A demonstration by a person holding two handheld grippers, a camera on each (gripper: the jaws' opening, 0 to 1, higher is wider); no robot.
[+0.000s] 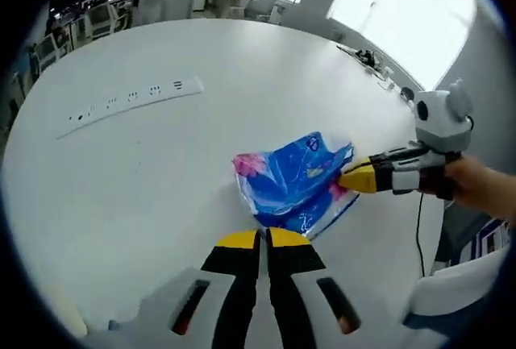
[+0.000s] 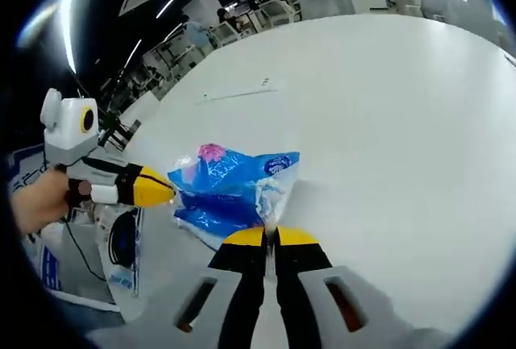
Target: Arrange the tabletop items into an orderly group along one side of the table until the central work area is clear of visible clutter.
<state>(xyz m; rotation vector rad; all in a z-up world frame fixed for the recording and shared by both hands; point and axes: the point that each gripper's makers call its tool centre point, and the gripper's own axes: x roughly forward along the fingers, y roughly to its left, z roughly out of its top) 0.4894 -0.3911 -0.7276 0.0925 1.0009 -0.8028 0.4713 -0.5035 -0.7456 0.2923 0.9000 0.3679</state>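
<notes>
Left tool (image 1: pixel 264 238): its yellow-tipped jaws rise from the bottom of the left gripper view, pressed together on the near edge of the blue plastic package (image 1: pixel 298 184) — pinching it.
Right tool (image 2: pixel 270 237): in the right gripper view its yellow tips are likewise closed together on the package's edge (image 2: pixel 234 184); the film bunches up right at the tips.
Right tool seen from the left gripper view (image 1: pixel 348 176): it comes in from the right side, held by a hand (image 1: pixel 476 188), its yellow tip on the package's far corner.
Left tool seen from the right gripper view (image 2: pixel 168 192): it comes in from the left, held by a hand (image 2: pixel 32 200), yellow tip touching the package's left end.
Package: crinkled blue film with white print and a pink patch at one end, lying on the white surface (image 1: pixel 161 172) near its edge, held between the two tools.
Power strip (image 1: pixel 129 105): long, white, flat on the surface — well apart from the package, toward the far side; in the right gripper view it is a thin pale bar (image 2: pixel 238 91).
Cable (image 1: pixel 420 232): a dark cord hangs below the surface's edge beside the hand.
Background: office desks and chairs beyond the surface, bright windows (image 1: pixel 403 10) at the top right of the left gripper view.
</notes>
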